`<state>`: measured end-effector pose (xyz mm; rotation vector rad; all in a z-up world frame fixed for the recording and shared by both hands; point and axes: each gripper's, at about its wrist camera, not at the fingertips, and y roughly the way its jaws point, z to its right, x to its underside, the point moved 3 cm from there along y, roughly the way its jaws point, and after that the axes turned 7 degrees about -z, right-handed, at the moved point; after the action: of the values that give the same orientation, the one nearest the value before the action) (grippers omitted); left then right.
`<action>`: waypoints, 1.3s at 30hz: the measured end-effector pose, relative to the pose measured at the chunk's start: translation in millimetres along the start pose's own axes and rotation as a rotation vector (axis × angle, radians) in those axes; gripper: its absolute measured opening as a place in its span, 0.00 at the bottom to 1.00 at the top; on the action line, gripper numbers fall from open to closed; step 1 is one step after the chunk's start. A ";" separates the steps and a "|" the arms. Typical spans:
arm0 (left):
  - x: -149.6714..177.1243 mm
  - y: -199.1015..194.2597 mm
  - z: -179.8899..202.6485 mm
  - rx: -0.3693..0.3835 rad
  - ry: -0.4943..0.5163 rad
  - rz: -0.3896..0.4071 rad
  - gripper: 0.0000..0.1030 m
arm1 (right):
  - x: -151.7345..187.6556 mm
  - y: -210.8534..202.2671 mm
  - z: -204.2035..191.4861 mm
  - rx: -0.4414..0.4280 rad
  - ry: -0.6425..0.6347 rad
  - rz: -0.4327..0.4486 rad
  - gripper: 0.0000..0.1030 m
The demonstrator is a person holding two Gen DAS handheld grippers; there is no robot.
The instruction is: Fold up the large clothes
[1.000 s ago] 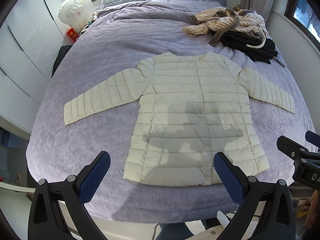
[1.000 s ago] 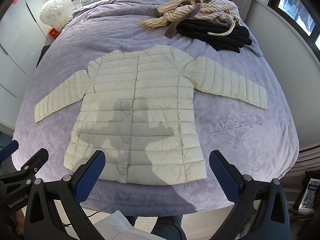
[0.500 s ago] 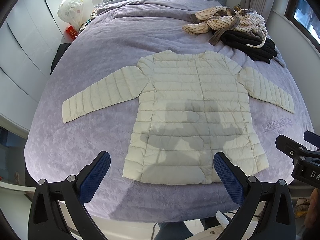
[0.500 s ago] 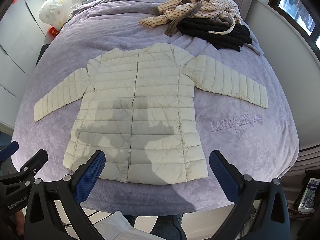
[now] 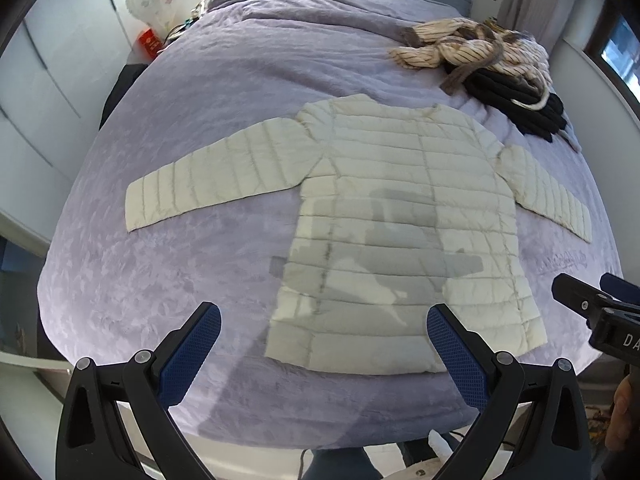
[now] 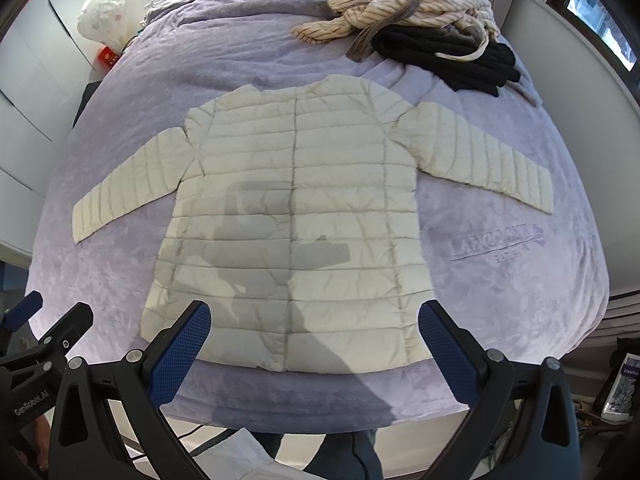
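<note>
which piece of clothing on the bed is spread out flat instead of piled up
The cream quilted jacket, lying flat mid-bed with both sleeves stretched out. The striped garment and the black one sit bunched in a heap near the headboard.

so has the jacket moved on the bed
No. The jacket lies flat with its sleeve cuff in the same spot just above the logo as before; only the camera view shifted slightly.

both the left hand-held gripper (image 5: 320,354) and right hand-held gripper (image 6: 316,350) hover side by side, jaws spread wide.
</note>
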<state>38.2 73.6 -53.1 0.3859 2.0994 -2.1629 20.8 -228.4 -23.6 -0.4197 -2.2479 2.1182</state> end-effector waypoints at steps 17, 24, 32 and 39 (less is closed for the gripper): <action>-21.4 72.2 -140.6 0.017 -0.209 -0.077 1.00 | -39.0 53.3 -95.1 -0.251 0.019 -0.048 1.00; -42.0 123.3 -187.1 0.022 -0.304 -0.063 1.00 | -62.1 101.0 -131.2 -0.250 -0.056 -0.136 1.00; -73.5 185.1 -228.2 0.156 -0.500 -0.009 1.00 | -105.0 152.8 -153.8 -0.192 -0.203 -0.166 1.00; -98.0 227.3 -263.6 0.239 -0.694 0.100 1.00 | -164.1 202.7 -191.6 -0.192 -0.317 -0.117 0.98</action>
<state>217.8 315.9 -252.6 -0.2208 1.4234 -2.0781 253.3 -67.7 -181.2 0.0520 -2.5810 2.0412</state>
